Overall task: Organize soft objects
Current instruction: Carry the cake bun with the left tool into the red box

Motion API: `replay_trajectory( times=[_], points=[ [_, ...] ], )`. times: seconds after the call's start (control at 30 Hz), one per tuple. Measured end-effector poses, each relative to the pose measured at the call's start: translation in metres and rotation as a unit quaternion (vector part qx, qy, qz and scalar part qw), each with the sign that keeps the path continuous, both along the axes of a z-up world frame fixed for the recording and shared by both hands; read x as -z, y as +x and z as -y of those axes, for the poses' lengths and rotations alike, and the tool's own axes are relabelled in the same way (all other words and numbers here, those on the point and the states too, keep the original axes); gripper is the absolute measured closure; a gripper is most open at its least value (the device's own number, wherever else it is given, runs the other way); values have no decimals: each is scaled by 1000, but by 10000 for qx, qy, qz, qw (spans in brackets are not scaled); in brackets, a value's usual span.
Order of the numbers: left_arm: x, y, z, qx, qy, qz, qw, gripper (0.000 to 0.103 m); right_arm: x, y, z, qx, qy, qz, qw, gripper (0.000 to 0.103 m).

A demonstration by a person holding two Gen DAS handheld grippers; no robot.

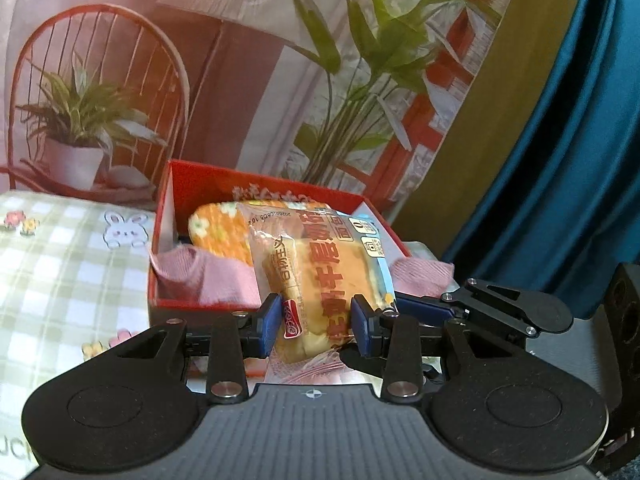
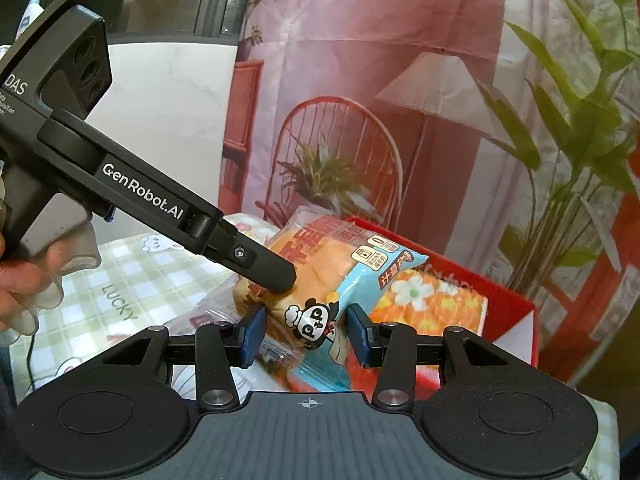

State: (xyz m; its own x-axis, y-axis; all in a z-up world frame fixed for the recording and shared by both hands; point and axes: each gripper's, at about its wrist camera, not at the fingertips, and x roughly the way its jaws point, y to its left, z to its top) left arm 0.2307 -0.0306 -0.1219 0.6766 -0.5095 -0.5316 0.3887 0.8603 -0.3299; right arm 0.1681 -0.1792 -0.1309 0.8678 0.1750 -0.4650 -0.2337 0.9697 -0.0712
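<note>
left claw: clamped on one end of the packaged bread
right claw: clamped on the other end, at the panda print
bread: held up between both claws, near side of the red box
risk: uneven pull tears or slips the slick wrapper; squeeze crushes the loaf
risk 2: bag snags the box wall on entry
left view only: pink knit draped over the box rim
right view only: person's hand on the left handle, orange floral cushion top

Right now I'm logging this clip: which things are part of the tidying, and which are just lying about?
In the job: bread packet, held by left hand-held gripper and right hand-held gripper; red box; orange floral pad; pink knit.
Lying about: checked tablecloth; printed backdrop; blue curtain.
</note>
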Motion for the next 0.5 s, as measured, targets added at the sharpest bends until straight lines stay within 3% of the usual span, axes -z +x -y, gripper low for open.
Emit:
replay_trajectory(
  times=[0.5],
  points=[
    [2,71,7,-77,113,-111,9998,63,3,79,27,262,366,-300,9985,62]
  ],
)
